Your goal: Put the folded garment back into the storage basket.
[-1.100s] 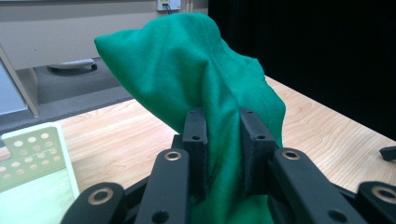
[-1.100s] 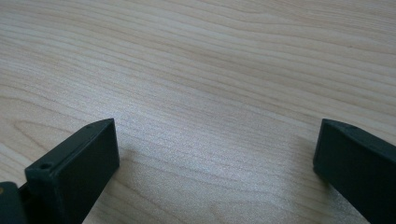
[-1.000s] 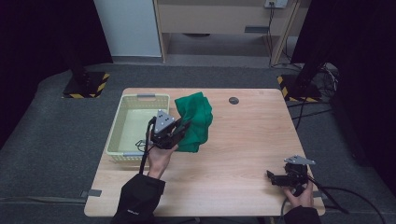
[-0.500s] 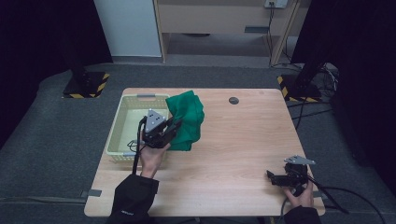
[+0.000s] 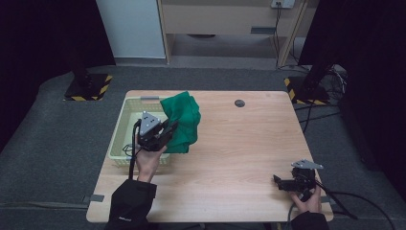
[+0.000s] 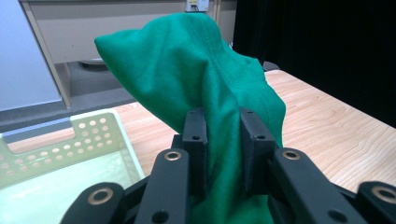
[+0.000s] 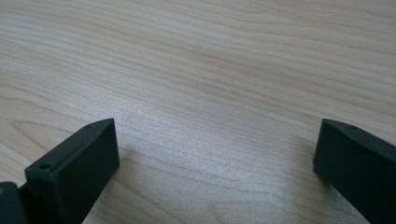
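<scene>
My left gripper [image 5: 165,133] has its jaws clamped tight on a bunched fold of the green cotton cloth [image 5: 182,122], and in the left gripper view the fabric [image 6: 212,100] rises between the two black pads in a tall crumpled peak, its seams showing as faint ridges. From the high view the cloth hangs over the right-hand rim of the pale green perforated plastic basket [image 5: 123,125], draping partly inside it and partly onto the light wooden worktop [image 5: 239,148]. My left hand [image 5: 148,160] comes up from about 6 o'clock of the basket, and the cloth sits at 1 o'clock from that hand. In the left gripper view the basket [image 6: 60,154] lies at 8 o'clock below the jaws, with round holes along its wall and a slot handle at its far rim.

My right gripper [image 5: 287,183] rests low at the 5 o'clock corner of the worktop, well apart from the cloth. Its jaws stand wide open with nothing between them; the right gripper view shows bare wood grain [image 7: 210,93] in the gap.

A small dark round disc [image 5: 239,103] lies on the worktop towards 12 o'clock, apart from everything else. I can read no writing or brand mark on the cloth, the basket or either gripper.
</scene>
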`<action>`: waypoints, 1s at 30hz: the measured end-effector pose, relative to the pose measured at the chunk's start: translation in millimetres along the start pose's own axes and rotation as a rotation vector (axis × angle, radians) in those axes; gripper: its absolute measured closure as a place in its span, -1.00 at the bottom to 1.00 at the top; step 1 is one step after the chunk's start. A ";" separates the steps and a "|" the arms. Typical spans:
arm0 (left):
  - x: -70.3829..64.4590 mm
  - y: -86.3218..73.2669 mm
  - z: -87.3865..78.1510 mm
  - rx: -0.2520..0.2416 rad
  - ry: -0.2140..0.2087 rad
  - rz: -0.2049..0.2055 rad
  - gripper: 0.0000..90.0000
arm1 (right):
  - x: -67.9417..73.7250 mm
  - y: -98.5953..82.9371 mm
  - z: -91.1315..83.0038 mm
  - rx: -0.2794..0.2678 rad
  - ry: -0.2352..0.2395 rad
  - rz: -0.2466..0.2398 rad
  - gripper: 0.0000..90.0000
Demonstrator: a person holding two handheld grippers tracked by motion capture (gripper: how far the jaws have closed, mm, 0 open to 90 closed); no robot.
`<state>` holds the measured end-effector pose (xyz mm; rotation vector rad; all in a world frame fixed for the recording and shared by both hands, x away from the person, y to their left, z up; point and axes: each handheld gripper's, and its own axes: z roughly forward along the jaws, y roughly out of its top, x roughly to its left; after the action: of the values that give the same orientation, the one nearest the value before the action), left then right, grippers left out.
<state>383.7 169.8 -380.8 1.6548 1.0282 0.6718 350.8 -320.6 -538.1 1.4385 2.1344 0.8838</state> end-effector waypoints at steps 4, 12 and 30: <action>3.7 -0.7 -1.5 0.000 0.011 -0.001 0.67 | 0.0 0.0 0.0 0.000 0.000 0.000 -1.00; 13.3 -1.3 -4.4 -0.001 0.041 -0.010 0.67 | 0.0 0.0 0.0 0.000 0.000 0.000 -1.00; 38.0 -6.3 -15.1 0.010 0.101 -0.034 0.67 | 0.0 0.0 0.0 0.000 0.000 0.000 -1.00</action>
<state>387.5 210.9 -384.1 1.6218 1.1303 0.7350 350.7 -320.6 -538.1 1.4385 2.1344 0.8839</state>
